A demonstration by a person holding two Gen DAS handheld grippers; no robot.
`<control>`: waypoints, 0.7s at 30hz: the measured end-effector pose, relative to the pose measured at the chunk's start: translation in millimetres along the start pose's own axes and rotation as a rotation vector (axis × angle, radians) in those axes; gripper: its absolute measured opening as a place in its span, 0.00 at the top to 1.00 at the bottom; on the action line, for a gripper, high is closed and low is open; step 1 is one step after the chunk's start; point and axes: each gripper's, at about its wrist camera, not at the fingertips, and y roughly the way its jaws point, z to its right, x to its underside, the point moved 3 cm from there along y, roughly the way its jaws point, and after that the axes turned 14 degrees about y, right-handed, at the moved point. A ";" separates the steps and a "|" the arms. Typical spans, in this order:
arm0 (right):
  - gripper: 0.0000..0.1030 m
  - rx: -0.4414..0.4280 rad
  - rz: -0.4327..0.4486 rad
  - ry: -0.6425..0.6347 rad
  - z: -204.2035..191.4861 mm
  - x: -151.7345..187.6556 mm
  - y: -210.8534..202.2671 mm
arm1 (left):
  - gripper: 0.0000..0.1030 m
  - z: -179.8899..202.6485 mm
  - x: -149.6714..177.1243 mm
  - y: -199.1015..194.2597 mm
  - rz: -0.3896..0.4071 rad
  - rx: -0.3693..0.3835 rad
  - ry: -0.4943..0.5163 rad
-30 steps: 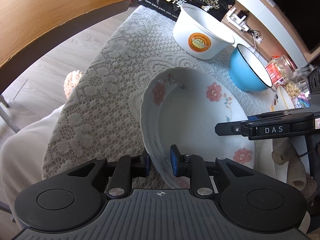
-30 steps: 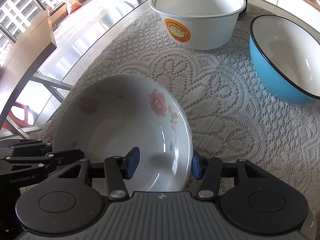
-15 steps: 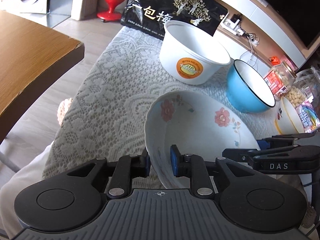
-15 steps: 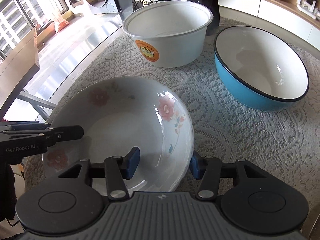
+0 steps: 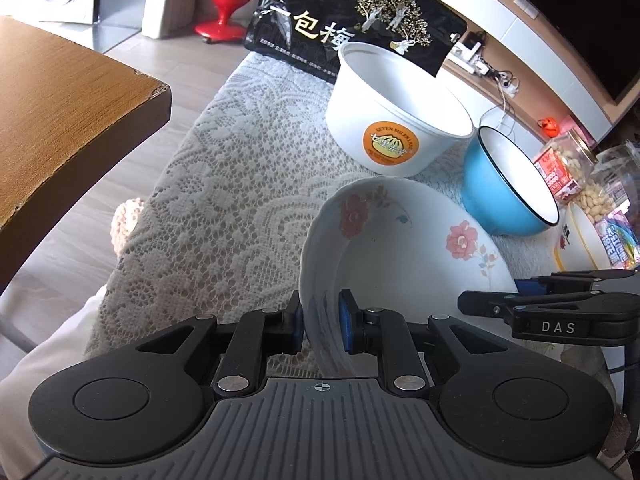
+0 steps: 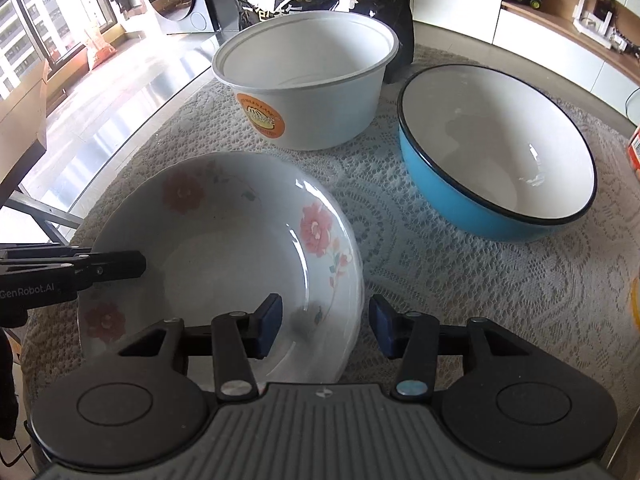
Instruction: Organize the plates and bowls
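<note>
Bowls stood on the lace tablecloth (image 6: pixel 480 280) in front of me, and the flowered bowl (image 6: pixel 224 256) was nearest, sitting between my two tools. My left gripper (image 5: pixel 320 326) had its jaws narrow and closing, one blue pad outside the bowl's rim and one inside, and they looked pressed against the wall there. My right gripper (image 6: pixel 325 328) straddled the opposite rim, its jaws closing too; I could see a gap between the outer pad and the bowl, so it did not grip. Beyond the flowered bowl stood the white tub (image 6: pixel 308 80) with an orange label, and just beside that the blue bowl (image 6: pixel 496 152), tilted slightly toward me, apart from the flowered one. A black printed bag (image 5: pixel 352 36) stood behind the tub. A wooden tabletop (image 5: pixel 60 120) lay off to the left, and jars of nuts (image 5: pixel 576 176) to the far right.
</note>
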 end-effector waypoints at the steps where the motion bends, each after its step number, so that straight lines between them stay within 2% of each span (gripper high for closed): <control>1: 0.69 0.002 0.005 0.007 0.9 -0.5 -0.1 | 0.81 -0.7 -0.3 0.5 0.000 0.003 -0.007; 4: 0.73 0.010 0.018 0.015 3.3 -1.0 -1.9 | 0.78 -1.0 -3.3 1.7 -0.001 0.018 -0.021; 9: 0.73 0.050 0.035 0.016 8.4 3.1 -6.9 | 0.78 6.4 -11.8 5.0 0.014 0.034 0.001; 15: 0.73 0.044 0.049 0.015 10.6 7.0 -9.8 | 0.78 9.3 -12.5 8.5 0.002 0.025 0.018; 19: 0.73 0.051 0.083 0.012 8.5 7.0 -11.0 | 0.79 7.8 -8.0 8.1 0.004 0.011 0.023; 21: 0.73 0.085 0.137 -0.001 8.5 7.7 -16.2 | 0.79 8.2 -7.8 2.7 0.028 -0.009 0.033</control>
